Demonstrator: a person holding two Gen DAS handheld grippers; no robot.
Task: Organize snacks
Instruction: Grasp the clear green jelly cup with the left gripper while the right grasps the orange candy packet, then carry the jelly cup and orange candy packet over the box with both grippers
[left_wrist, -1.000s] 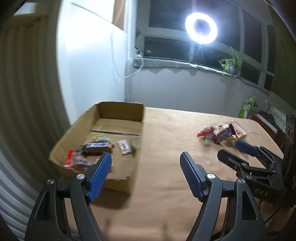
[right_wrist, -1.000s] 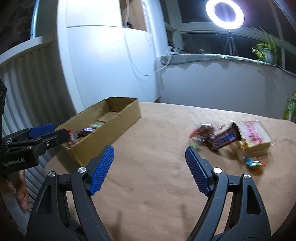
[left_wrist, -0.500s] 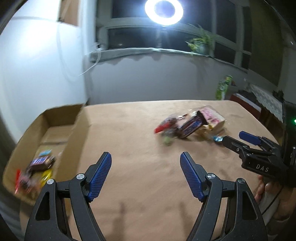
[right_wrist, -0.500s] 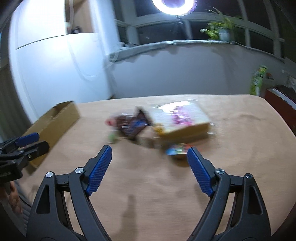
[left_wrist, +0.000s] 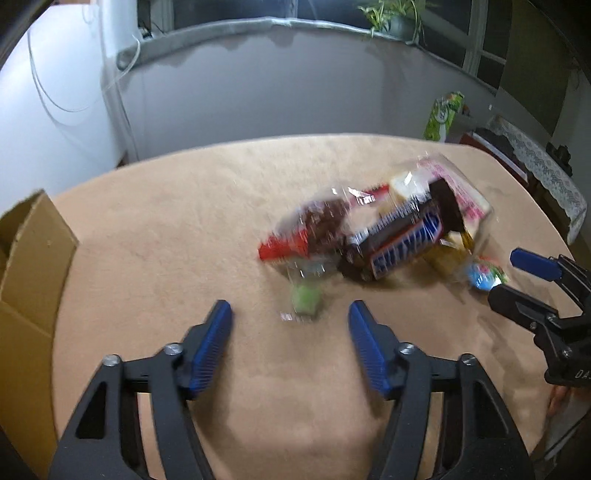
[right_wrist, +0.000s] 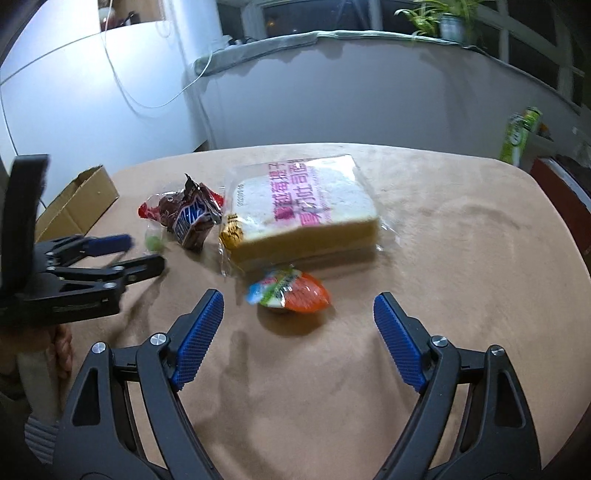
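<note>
Both tools are held low over the tan worktop (right_wrist: 461, 229), each tilted down toward a cluster of snacks. In the left wrist view the left tool (left_wrist: 290, 325) is seen with its blue-padded jaws part open, having just been closing; nothing is gripped, though a small, blurred green candy (left_wrist: 306, 299) lies on the worktop just beyond the gap between the pads. Beyond it a Snickers bar (left_wrist: 404, 245) lies with its long axis running diagonally, the nearer end to the left and the farther end to the right; its wrapper is dark brown with blue lettering. A red-ended clear packet of dark pieces (left_wrist: 314, 230) is found touching it on the left. In the right wrist view the right tool (right_wrist: 298, 325) is seen with its jaws wide apart and empty, a small jelly cup (right_wrist: 291, 291) with an orange body and a colourful lid lying just beyond them. Farther off, a clear-wrapped loaf of sliced bread (right_wrist: 306, 210) with pink printing lies flat. A cardboard box (right_wrist: 79, 201) stands at the far left edge of the worktop.
</note>
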